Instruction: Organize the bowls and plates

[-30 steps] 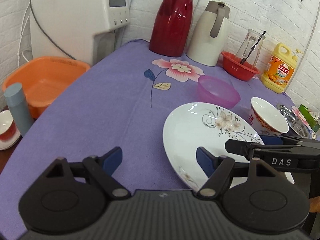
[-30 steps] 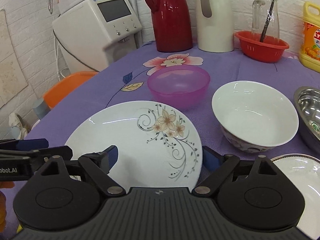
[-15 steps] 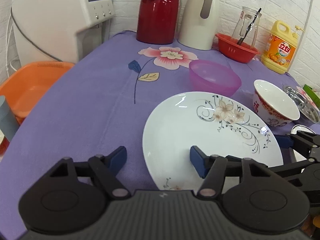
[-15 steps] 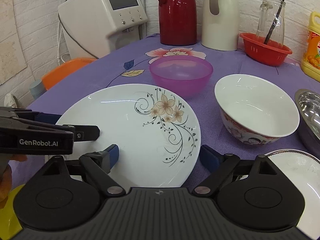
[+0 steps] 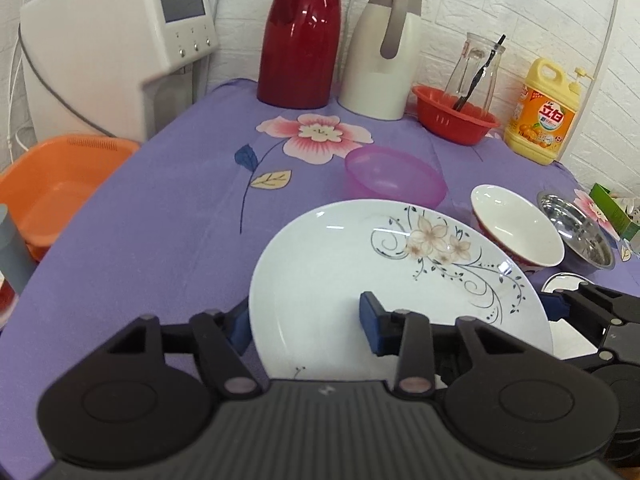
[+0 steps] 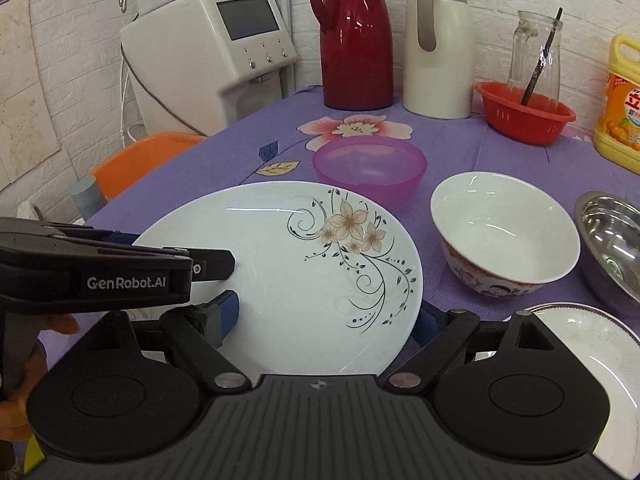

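A large white plate with a flower pattern [image 5: 360,276] [image 6: 288,272] is lifted and tilted above the purple cloth. My left gripper [image 5: 306,318] is open around its left rim, one finger under and one over. My right gripper [image 6: 328,316] is open around its near edge, one finger over the plate and one below its right rim. Behind the plate stand a pink plastic bowl [image 5: 394,178] [image 6: 370,168], a white ceramic bowl [image 5: 518,222] [image 6: 506,226] and a steel bowl [image 5: 576,228] [image 6: 612,236]. A second white plate [image 6: 592,344] lies at the right.
At the back stand a red thermos [image 5: 302,32], a white thermos [image 5: 384,52], a red basket with a glass jar [image 5: 456,120] and a yellow detergent bottle [image 5: 544,112]. A water dispenser [image 5: 112,48] and an orange basin [image 5: 52,184] are off the table's left edge.
Both grippers moved in on the flowered plate until their fingers straddled its edges. The plate now sits tilted and raised between them.
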Available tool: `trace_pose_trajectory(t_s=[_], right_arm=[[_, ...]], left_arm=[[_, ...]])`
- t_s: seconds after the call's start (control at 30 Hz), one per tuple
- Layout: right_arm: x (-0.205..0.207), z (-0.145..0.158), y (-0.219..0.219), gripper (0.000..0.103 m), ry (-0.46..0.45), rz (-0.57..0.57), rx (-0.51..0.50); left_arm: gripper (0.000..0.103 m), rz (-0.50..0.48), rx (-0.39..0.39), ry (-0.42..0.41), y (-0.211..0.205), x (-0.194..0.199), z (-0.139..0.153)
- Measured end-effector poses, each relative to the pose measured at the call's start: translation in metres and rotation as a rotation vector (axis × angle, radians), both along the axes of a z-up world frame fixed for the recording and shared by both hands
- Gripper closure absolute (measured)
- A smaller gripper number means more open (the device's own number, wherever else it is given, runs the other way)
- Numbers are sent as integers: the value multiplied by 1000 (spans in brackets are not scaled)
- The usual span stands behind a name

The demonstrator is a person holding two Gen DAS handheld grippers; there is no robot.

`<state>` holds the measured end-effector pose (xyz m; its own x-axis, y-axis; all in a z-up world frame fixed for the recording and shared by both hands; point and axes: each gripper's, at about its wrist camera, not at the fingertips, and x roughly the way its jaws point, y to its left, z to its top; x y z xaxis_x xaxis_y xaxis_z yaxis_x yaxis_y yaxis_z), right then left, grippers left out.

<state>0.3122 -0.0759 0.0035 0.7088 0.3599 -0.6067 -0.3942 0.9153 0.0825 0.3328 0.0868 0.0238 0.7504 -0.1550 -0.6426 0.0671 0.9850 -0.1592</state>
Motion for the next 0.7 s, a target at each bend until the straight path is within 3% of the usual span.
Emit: trace_pose_trajectory(t_s=[0.3, 0.5, 0.7], right_arm=[[-56, 21, -9, 0, -53, -12, 32], [-120, 16, -5, 0, -83, -21, 25], [-167, 4, -6, 0, -51, -43, 66]], left_arm=[[64, -33, 1, -82, -3, -63, 27], [64, -29, 11, -91, -4, -121, 19], [64, -33, 20, -81, -5, -165, 8]])
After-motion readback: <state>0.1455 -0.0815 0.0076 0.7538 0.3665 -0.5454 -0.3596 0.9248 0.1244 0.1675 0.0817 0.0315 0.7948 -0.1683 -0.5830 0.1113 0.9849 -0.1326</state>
